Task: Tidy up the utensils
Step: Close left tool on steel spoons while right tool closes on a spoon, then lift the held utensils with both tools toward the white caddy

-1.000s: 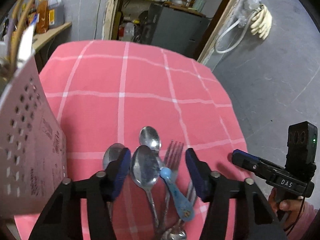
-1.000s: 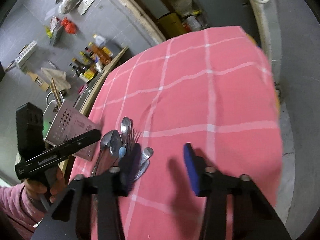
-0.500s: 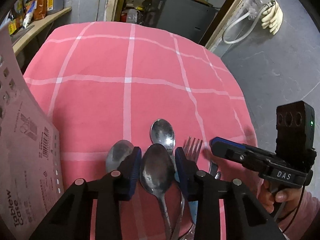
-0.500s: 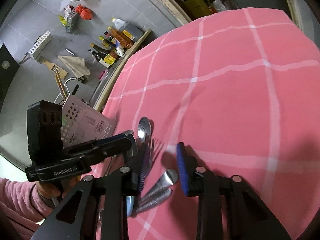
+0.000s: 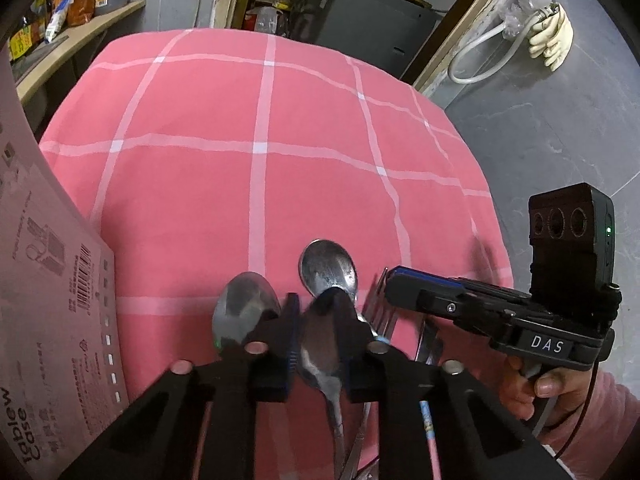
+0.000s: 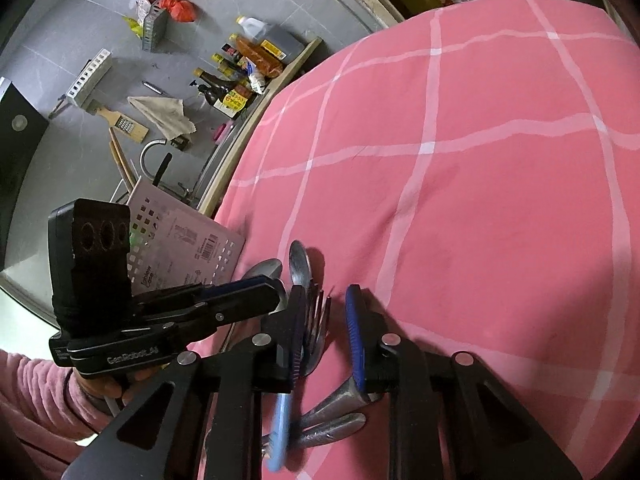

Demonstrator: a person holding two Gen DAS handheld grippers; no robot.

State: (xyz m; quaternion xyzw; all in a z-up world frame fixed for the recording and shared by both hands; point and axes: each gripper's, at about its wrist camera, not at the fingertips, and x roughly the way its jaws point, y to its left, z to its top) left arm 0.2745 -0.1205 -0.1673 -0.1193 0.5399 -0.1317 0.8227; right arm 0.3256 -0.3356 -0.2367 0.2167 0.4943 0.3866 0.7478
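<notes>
The right gripper (image 5: 390,280) carries a white "DAS" label on its black body. The left gripper (image 6: 280,292) bears "GenRobot.AI" along its side. The perforated pale utensil holder (image 5: 48,280) shows "Tablew Case", cut off at the picture's edge, beside a barcode; its smaller print is too fine to read. Bottle labels on the shelf (image 6: 256,92) are illegible.

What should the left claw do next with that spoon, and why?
Probably a short, straight lift. The left claw has its jaws closing with the middle spoon between them, its bowl filling the gap. It lies close against another spoon and a fork, so rising gently should free it before heading to the perforated holder.
</notes>
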